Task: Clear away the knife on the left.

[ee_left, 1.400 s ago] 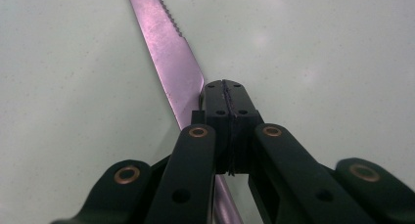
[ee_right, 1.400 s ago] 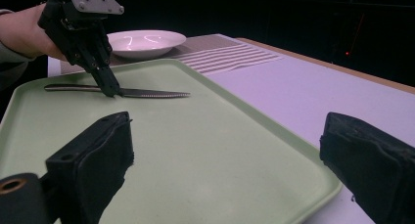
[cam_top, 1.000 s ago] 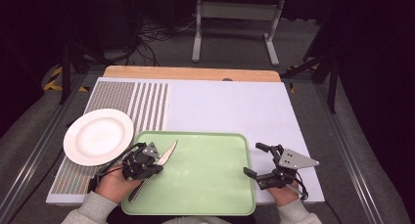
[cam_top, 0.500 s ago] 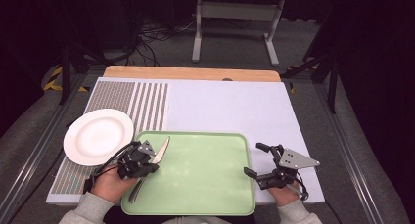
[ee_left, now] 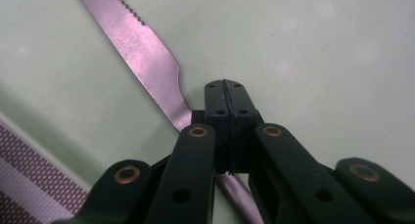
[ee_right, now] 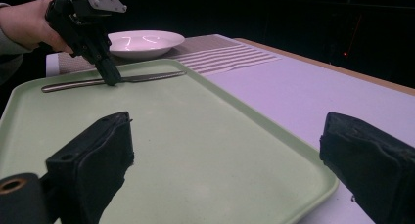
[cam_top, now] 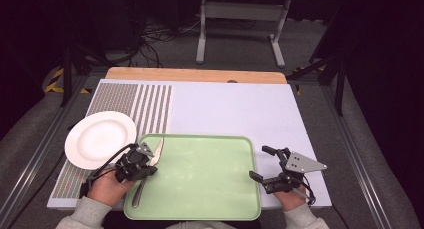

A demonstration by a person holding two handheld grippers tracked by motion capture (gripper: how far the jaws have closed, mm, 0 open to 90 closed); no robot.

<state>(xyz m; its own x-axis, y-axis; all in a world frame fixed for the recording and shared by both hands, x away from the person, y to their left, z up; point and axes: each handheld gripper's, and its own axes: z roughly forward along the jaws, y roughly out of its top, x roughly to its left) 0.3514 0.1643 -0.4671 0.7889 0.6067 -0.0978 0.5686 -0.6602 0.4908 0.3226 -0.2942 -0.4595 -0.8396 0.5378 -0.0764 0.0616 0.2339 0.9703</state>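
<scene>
The knife [ee_left: 142,53] was polished metal, glossy — the tray [cam_top: 210,189] smooth matt green plastic, the plate [cam_top: 95,139] glazed white, the claws' fingers [ee_right: 95,150] matt black.

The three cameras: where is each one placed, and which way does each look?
High view: above the person's side, facing forward and down on the tray; both forearms show.
Left gripper view: on the left gripper, looking down at the knife.
Right gripper view: low, facing across the tray toward the plate.
All share tray and knife.

We see the steel knife [cam_top: 150,164] flat on our green tray's [cam_top: 210,189] left side, serrated blade pointing away.
</scene>
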